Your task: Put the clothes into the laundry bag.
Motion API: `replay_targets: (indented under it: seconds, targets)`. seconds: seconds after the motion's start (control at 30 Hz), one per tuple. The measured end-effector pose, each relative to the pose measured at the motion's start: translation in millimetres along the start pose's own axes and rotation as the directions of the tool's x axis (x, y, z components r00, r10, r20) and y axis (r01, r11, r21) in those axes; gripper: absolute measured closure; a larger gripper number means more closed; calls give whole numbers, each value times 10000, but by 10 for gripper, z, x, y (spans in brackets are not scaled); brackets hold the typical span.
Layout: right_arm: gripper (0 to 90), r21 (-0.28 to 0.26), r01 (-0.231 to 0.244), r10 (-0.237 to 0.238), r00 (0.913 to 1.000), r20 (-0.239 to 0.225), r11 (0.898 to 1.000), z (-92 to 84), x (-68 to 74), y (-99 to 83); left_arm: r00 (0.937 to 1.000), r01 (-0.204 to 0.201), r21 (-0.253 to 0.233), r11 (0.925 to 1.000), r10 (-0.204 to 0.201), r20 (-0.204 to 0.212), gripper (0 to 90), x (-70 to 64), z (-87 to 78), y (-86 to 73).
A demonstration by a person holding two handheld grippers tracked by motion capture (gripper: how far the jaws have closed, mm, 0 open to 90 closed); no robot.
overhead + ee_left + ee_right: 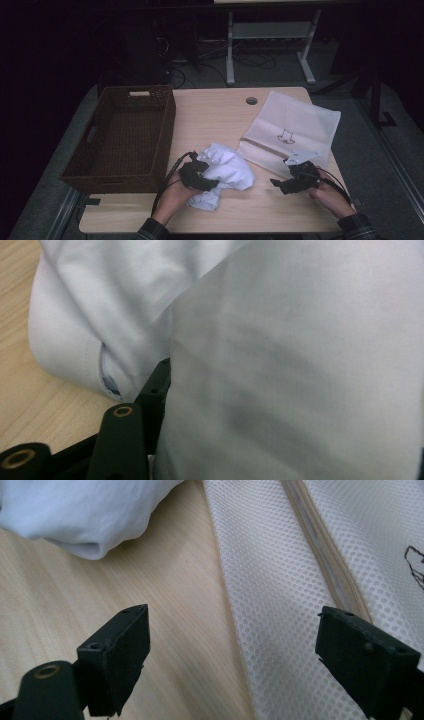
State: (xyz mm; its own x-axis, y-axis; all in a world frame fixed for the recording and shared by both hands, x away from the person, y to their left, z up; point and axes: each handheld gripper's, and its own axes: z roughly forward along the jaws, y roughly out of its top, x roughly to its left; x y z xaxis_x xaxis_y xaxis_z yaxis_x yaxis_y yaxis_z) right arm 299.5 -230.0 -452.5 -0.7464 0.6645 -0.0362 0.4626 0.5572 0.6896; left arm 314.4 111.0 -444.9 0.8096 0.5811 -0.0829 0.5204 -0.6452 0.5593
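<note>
A crumpled white garment (226,169) lies on the wooden table (210,112) near the front edge. My left gripper (210,183) sits low at the garment's left side, its jaws apart with cloth bunched between them. In the left gripper view the garment (300,360) drapes over the far jaw, and one black finger (157,390) shows beside it. My right gripper (278,184) hovers open over bare wood, nothing between its fingers. In the right gripper view it (232,625) straddles the edge of a white mesh bag (280,580), with the garment (75,510) beyond at the upper left.
A dark wicker basket (171,122) stands empty on the table's left half. The flat mesh bag (292,127), printed with a small dark drawing, lies at the back right. A round cable hole (251,100) sits near the table's far edge. Desk legs and cables stand behind.
</note>
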Motion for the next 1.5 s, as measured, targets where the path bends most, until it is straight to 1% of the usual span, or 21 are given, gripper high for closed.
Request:
replay_targets:
  seconds: [0.07,0.13,0.17,0.2,0.23,0.3,0.33,0.47,0.6,0.73,0.77,0.8,0.97,1.0,1.07,1.1,1.13,1.23,1.3,1.4,1.5]
  targets:
    - [135,-30,1,-1,10000,-28,10000,-21,-12,1,9998,-202,30,9998,202,-31,408,-13,11,0]
    - [131,117,-217,219,9996,-188,9997,-36,-28,12,9999,-140,-23,9999,140,-78,394,-24,23,-1]
    - [127,294,-408,421,9981,-449,9987,-50,-55,38,9998,-148,-30,9999,148,-114,391,-27,23,-2]
    - [127,294,-408,421,9981,-449,9987,-50,-55,38,9998,-158,-44,9999,158,-144,391,-28,24,-4]
    - [129,296,-398,418,9968,-687,9988,-60,-71,51,9998,-138,-68,9999,137,-140,390,-28,24,-7]
    - [133,153,-773,786,9887,-1279,9969,-94,-121,74,10000,-2,-74,10000,2,-40,389,-15,23,-7]
    - [134,48,-904,902,9871,-1320,9959,-126,-158,96,10000,5,-85,10000,-5,13,389,-4,24,-9]
    - [125,137,-751,763,9886,-1295,9971,-187,-203,112,10000,-75,-75,9999,74,-51,374,-17,31,-14]
    - [201,14,-1006,1002,9897,-1021,9949,-229,-284,137,9990,-319,-9,9995,318,-326,365,-59,42,-13]
    - [304,-153,-1319,1298,9867,-976,9912,-217,-396,146,9987,-296,1,9996,296,-427,363,-76,47,-17]
    - [331,-264,-1440,1416,9869,-769,9892,-196,-458,156,9986,-289,3,9996,289,-446,362,-79,49,-18]
    - [331,-264,-1440,1416,9869,-769,9892,-196,-458,156,9984,-296,9,9996,296,-479,362,-84,50,-17]
    - [435,-859,-1668,1616,9848,-643,9822,-136,-645,225,9979,-326,132,9994,333,-551,362,-97,57,-4]
    - [435,-859,-1668,1616,9848,-643,9822,-136,-645,225,9978,-342,171,9993,351,-557,362,-99,59,0]
    - [447,-1192,-1792,1732,9831,-586,9766,-114,-701,230,9973,-419,254,9988,434,-591,363,-103,63,7]
    - [441,-1064,-1735,1680,9840,-588,9791,-74,-749,236,9972,-423,256,9988,437,-607,362,-107,67,8]
    - [441,-1064,-1735,1680,9840,-588,9791,-74,-749,236,9971,-439,274,9987,456,-614,362,-109,68,9]
    - [442,-1195,-1641,1579,9857,-591,9792,-29,-806,232,9973,-426,271,9987,442,-594,362,-105,70,8]
    - [445,-1152,-1336,1282,9903,-532,9843,27,-852,214,9974,-415,261,9988,430,-583,362,-103,71,7]
    - [446,-1106,-1257,1205,9914,-518,9859,63,-880,194,9977,-386,270,9989,400,-549,363,-97,73,8]
    - [451,-942,-982,940,9944,-486,9907,128,-917,171,9980,-362,264,9990,375,-511,363,-91,75,9]
